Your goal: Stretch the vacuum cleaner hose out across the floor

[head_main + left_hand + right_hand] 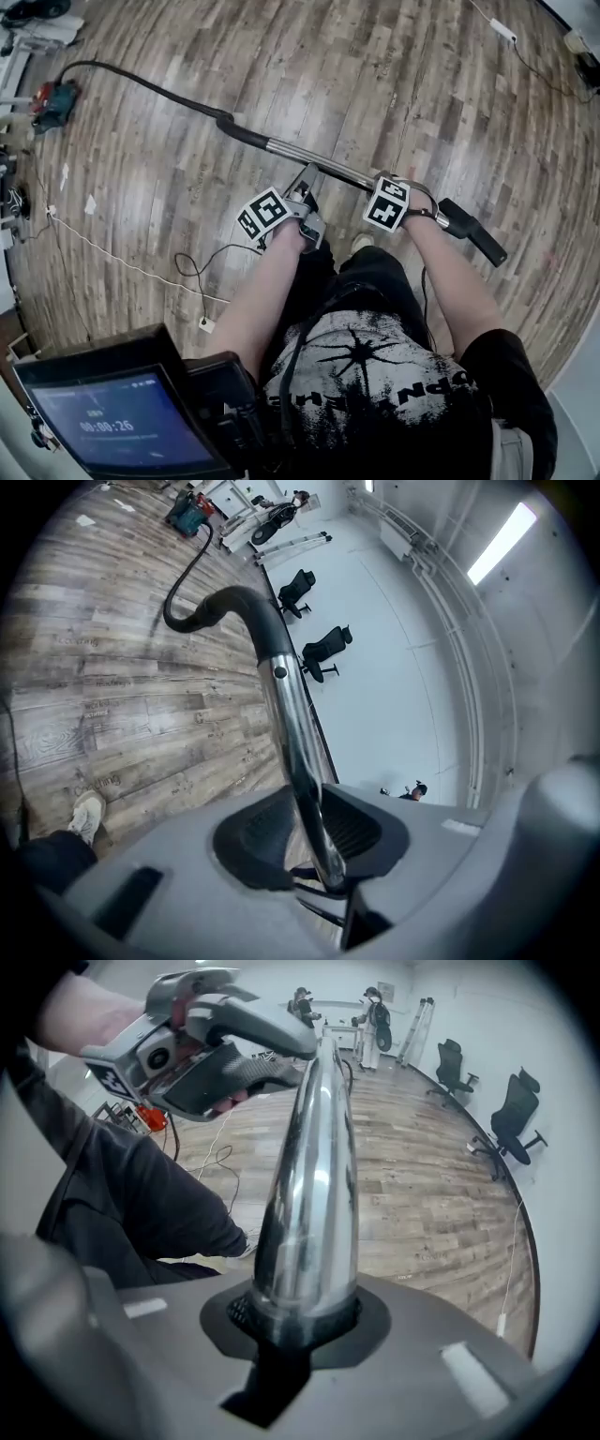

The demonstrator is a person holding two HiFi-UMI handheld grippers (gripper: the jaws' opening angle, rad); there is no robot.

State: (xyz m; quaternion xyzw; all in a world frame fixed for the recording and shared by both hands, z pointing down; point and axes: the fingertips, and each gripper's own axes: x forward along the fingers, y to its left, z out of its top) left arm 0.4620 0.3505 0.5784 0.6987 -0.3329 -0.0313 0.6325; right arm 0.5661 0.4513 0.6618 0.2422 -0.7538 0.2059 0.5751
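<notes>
Keep the right gripper [295, 1321] clamped on the chrome wand [319, 161], close the slack jaws of the left gripper [314, 841] round it, then draw the hose [150, 86] straight away from the vacuum [54, 103]

Bright, even indoor light. Ceiling light strip [502, 541] blown out at upper right of left gripper view. Glare streaks along chrome tube [309, 1176]; soft sheen on wood floor [375, 84]. Shadows faint. Strong fisheye bending, dark corners. Near foreground blurred.
</notes>
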